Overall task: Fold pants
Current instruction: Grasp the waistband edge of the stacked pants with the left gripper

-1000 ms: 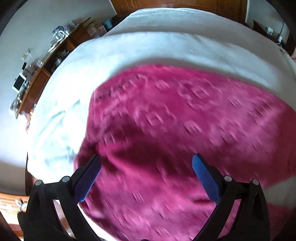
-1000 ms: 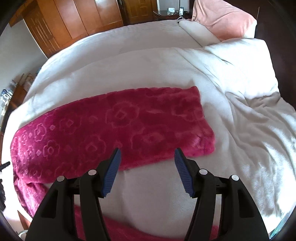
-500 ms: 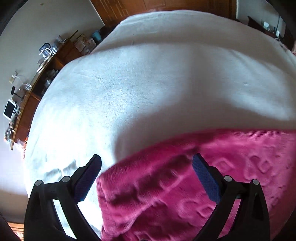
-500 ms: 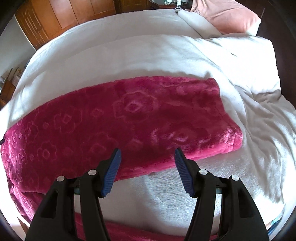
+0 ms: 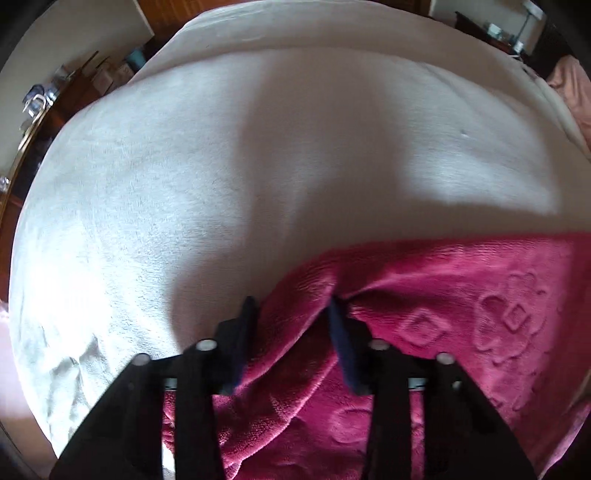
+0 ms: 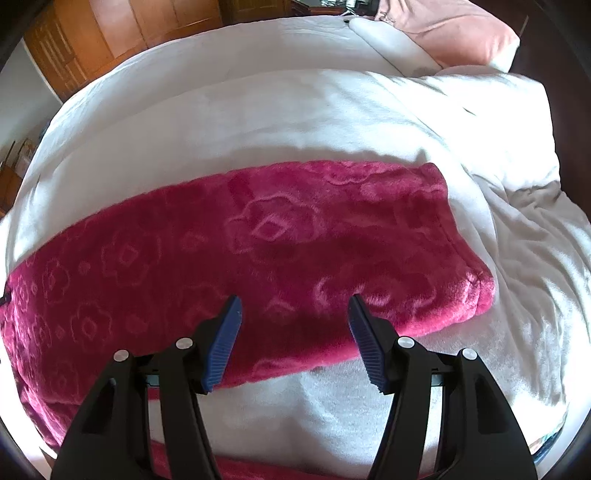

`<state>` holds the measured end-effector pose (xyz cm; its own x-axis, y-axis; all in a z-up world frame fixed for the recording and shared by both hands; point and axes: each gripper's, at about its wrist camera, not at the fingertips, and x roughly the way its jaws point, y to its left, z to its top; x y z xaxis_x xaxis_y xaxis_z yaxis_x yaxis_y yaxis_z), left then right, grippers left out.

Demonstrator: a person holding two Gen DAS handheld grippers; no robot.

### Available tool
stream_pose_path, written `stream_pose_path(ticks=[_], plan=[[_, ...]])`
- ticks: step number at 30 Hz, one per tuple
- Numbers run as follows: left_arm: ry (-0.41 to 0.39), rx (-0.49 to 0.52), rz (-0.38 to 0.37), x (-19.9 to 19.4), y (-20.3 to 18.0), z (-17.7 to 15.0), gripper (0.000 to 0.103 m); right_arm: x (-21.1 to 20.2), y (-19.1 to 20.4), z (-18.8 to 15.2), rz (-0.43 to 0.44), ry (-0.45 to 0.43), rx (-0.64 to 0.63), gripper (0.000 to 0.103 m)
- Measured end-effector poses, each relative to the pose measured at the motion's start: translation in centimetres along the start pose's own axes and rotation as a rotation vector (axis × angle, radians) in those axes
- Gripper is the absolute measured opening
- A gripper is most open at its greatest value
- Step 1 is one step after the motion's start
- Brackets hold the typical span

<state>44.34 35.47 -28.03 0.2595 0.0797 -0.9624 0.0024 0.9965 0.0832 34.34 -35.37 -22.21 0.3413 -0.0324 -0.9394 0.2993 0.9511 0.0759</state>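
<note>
left wrist: left gripper (image 5: 291, 314) fingers just closing, pinching the magenta pants (image 5: 461, 332).

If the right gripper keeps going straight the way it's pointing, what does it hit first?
Most likely the near edge of the magenta embossed fleece pants; the open right gripper frames it. Depth is unclear.

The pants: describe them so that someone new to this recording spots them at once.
Find the bed under its white blanket. The pants lie across it as a long magenta fleece band embossed with flowers. Nothing else there is that deep pink; the pillow at the head is pale salmon.
</note>
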Motion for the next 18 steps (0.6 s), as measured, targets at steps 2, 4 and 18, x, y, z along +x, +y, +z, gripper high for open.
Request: stream_pose_path(ticks=[2, 4, 18], plan=[[-0.004, 0.002, 0.001, -0.4, 0.2, -0.1, 0.028, 0.2, -1.0, 0.9, 0.016, -0.003, 0.048, 0.061], [-0.012, -0.007, -0.005, -1.0, 0.7, -0.3, 0.023, 0.3, -2.3, 2.2, 0.043, -0.010, 0.113, 0.061], [-0.033, -0.091, -0.012, -5.7, 0.7, -4.0, 0.020, 7.5, -10.3, 11.6, 0.281, 0.157, 0.648, 0.061]])
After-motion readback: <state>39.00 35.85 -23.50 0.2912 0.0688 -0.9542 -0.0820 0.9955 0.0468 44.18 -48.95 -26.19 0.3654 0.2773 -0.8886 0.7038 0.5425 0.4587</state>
